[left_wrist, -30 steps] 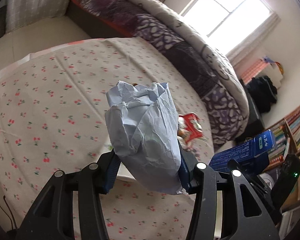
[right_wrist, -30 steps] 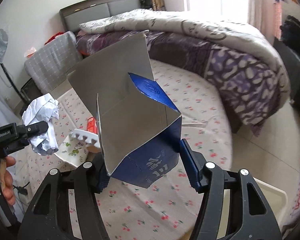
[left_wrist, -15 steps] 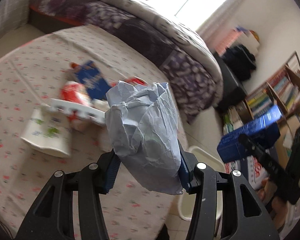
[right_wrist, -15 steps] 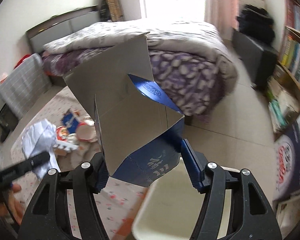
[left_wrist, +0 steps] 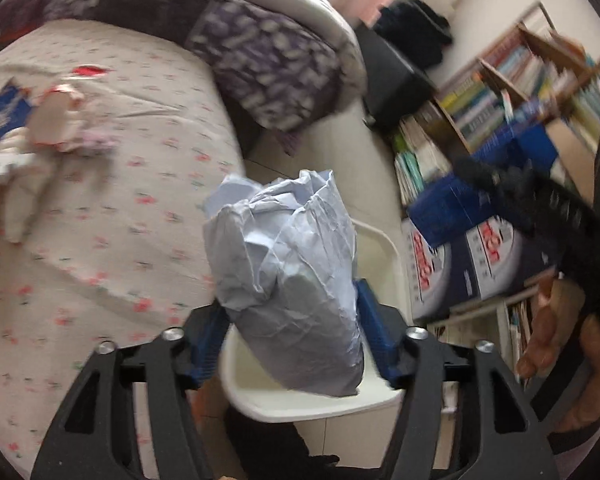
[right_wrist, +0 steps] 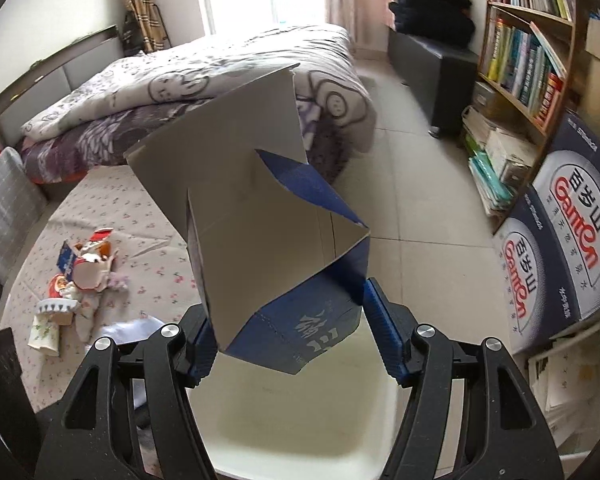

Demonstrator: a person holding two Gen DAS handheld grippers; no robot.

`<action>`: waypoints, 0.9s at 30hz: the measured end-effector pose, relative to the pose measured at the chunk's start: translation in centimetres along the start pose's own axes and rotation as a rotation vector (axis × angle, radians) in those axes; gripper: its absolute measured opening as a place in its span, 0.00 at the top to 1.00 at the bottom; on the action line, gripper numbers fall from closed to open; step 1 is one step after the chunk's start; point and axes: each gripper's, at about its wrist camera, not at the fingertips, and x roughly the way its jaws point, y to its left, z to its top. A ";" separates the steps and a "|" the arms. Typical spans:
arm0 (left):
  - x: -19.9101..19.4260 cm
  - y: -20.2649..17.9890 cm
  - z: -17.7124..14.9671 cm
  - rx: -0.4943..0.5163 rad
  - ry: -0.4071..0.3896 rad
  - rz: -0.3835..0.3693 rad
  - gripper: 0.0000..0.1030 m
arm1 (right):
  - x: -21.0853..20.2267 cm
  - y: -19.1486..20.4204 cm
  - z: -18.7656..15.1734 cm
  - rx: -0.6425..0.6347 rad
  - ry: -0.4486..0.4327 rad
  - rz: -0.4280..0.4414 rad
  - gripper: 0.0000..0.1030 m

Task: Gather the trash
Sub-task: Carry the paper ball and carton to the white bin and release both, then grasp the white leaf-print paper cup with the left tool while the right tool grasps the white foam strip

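Cardboard box (right_wrist: 276,240) pinched in my right gripper (right_wrist: 288,344), crumpled paper (left_wrist: 288,280) in my left gripper (left_wrist: 292,340) (both clamped); I'd centre each over the white bin (right_wrist: 300,420) before letting go.

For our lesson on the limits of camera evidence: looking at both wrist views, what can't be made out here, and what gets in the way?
- Left wrist view: most of the white bin, hidden behind the crumpled paper.
- Left wrist view: the trash pile on the floral cloth, smeared by motion blur.
- Right wrist view: the bin's far rim, covered by the blue carton; its near edge is cut off by the frame.
- Right wrist view: book titles on the bookshelf, too small.
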 end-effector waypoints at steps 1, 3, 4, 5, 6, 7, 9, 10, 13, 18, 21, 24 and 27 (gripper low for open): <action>0.4 -0.6 -0.1 0.014 0.006 -0.007 0.30 | 0.0 -0.3 -0.1 0.001 0.000 -0.003 0.39; 0.7 -1.4 -0.2 0.028 0.019 -0.019 0.26 | -0.1 -0.9 -0.3 0.002 -0.001 -0.010 0.38; 0.7 -1.6 -0.2 0.028 0.019 -0.018 0.23 | -0.2 -1.1 -0.3 0.004 -0.002 -0.013 0.38; 0.5 -1.7 -0.1 0.027 0.014 -0.015 0.22 | -0.3 -1.4 -0.4 0.007 -0.003 -0.015 0.38; 0.2 -1.7 -0.1 0.024 0.007 -0.008 0.22 | -0.3 -1.7 -0.4 0.010 -0.003 -0.017 0.38; 0.0 -1.6 0.0 0.017 0.003 -0.001 0.22 | -0.4 -2.0 -0.5 0.014 -0.001 -0.018 0.38; -0.7 -0.9 0.2 -0.008 -0.010 0.013 0.22 | -0.6 -2.4 -0.8 0.018 0.007 -0.022 0.37; -1.0 -0.5 0.2 -0.015 -0.017 0.020 0.22 | -0.6 -2.4 -0.9 0.012 0.014 -0.030 0.37; -1.9 1.1 0.2 -0.026 -0.039 0.074 0.22 | -0.5 -1.8 -1.1 -0.013 0.032 -0.049 0.36; -3.2 4.6 0.5 -0.079 -0.053 0.178 0.22 | 0.4 -0.1 -1.5 -0.069 0.089 -0.099 0.31; -4.5 6.6 1.1 -0.121 -0.076 0.209 0.22 | 1.4 0.9 -1.9 -0.088 0.153 -0.107 0.27; -5.9 8.3 1.7 -0.164 -0.101 0.231 0.22 | 2.0 1.6 -2.0 -0.092 0.178 -0.121 0.22; -7.0 10.2 1.9 -0.200 -0.114 0.255 0.21 | 1.7 2.5 -1.6 -0.081 0.151 -0.117 0.15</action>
